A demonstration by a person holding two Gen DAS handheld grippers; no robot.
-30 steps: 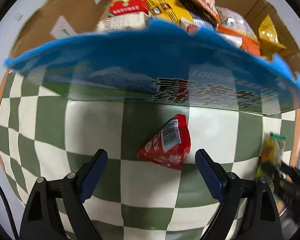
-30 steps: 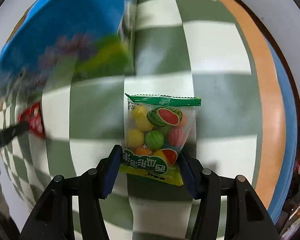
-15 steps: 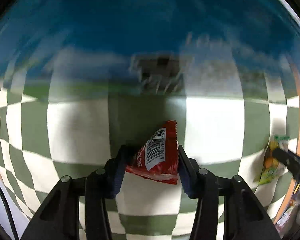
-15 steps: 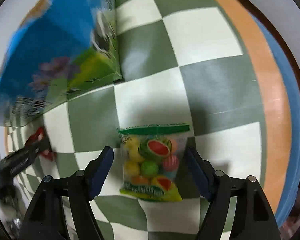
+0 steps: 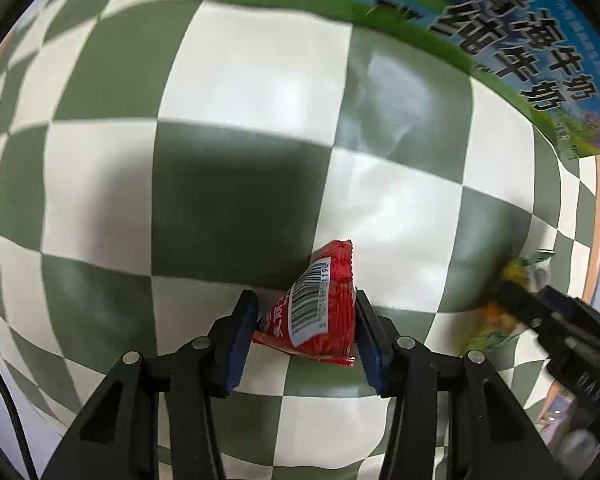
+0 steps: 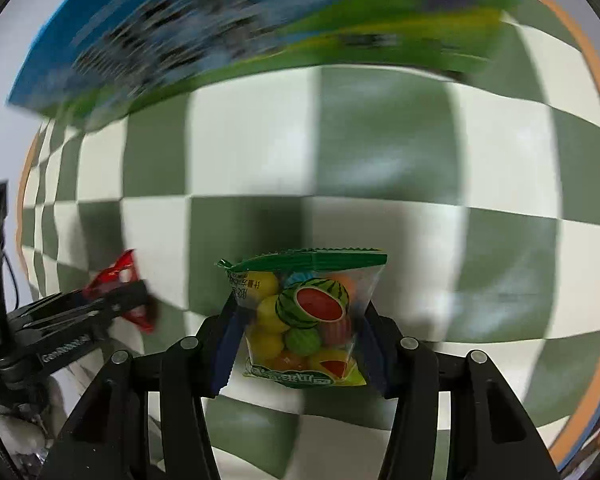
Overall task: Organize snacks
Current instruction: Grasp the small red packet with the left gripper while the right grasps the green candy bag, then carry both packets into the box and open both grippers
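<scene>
Red snack packet between left gripper fingers.

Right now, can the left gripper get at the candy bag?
Probably not: the left gripper is shut on the red packet, and the right gripper already holds the candy bag.

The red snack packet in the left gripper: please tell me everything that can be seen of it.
The red snack packet is a small glossy pouch, plastic film by its look, puffed into a roughly triangular shape with crimped, serrated seams. A white barcode label and some white print face the left wrist camera. It points away from the camera, clamped from both sides between the blue pads of the left gripper. Whether it rests on the green-and-white checkered cloth cannot be told. The right wrist view shows it far left, partly hidden.
</scene>
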